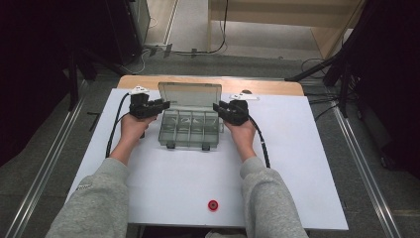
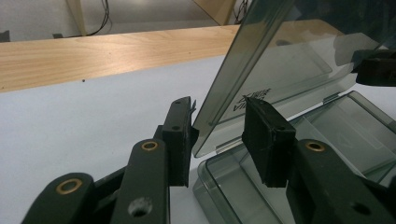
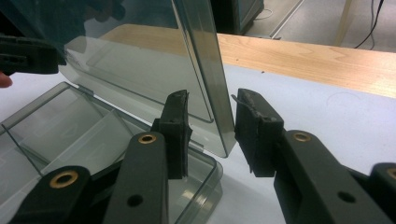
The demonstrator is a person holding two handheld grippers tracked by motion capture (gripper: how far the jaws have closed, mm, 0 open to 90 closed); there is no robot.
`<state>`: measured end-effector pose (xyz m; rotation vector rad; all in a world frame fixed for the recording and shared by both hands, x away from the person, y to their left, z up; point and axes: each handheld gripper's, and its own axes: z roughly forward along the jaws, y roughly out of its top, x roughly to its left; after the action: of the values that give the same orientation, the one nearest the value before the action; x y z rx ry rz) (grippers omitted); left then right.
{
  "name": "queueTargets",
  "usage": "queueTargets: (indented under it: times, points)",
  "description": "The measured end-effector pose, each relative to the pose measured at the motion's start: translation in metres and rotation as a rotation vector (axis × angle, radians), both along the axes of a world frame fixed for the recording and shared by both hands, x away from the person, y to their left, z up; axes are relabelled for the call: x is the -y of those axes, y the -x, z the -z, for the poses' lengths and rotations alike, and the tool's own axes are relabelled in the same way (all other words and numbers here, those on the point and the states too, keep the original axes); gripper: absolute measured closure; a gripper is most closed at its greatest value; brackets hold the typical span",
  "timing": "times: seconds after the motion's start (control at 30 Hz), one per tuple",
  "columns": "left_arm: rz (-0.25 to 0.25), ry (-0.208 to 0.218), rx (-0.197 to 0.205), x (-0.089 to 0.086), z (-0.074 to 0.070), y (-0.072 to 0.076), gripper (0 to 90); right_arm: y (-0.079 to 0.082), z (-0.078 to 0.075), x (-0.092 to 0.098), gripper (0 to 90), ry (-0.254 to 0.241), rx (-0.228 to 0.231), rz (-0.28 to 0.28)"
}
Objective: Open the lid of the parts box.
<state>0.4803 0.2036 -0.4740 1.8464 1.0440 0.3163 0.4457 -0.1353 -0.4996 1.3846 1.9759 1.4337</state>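
A smoky clear plastic organiser box (image 1: 189,130) sits on the white table, its lid (image 1: 189,94) standing up at the back. My left gripper (image 1: 163,105) is at the lid's left edge and my right gripper (image 1: 218,108) at its right edge. In the left gripper view the left gripper (image 2: 229,135) is open and straddles the lid's edge (image 2: 219,112); one pad (image 2: 180,135) lies against the lid, the other stands apart. In the right gripper view the right gripper (image 3: 215,126) is open astride the lid's other edge (image 3: 219,116), with a gap on the inner side.
A small red round object (image 1: 213,205) lies near the table's front edge. A wooden strip (image 1: 208,83) runs along the back of the white table (image 1: 297,148). Cables trail from both grippers across the table. Dark stands flank the table.
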Motion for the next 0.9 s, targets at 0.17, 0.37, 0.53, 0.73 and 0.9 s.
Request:
queueTargets:
  times: [0.17,0.37,0.53,0.73,0.9]
  points:
    - [-0.010,0.006,-0.006,0.001,0.003,-0.002,62.0,-0.004,0.002,0.000,66.1,-0.008,-0.019,0.001]
    - [-0.020,0.010,-0.011,0.002,0.004,-0.002,61.9,-0.009,-0.001,-0.001,66.2,-0.005,-0.053,-0.006]
    - [-0.022,0.001,-0.016,0.002,0.006,-0.003,62.2,-0.011,0.000,-0.002,66.8,-0.009,-0.059,0.006]
    - [-0.040,0.007,-0.024,0.004,0.008,-0.004,62.0,-0.014,0.001,-0.003,68.4,0.004,-0.067,0.015]
    - [-0.047,0.003,-0.030,0.004,0.009,-0.004,62.0,-0.016,0.001,-0.004,68.4,0.011,-0.076,0.014]
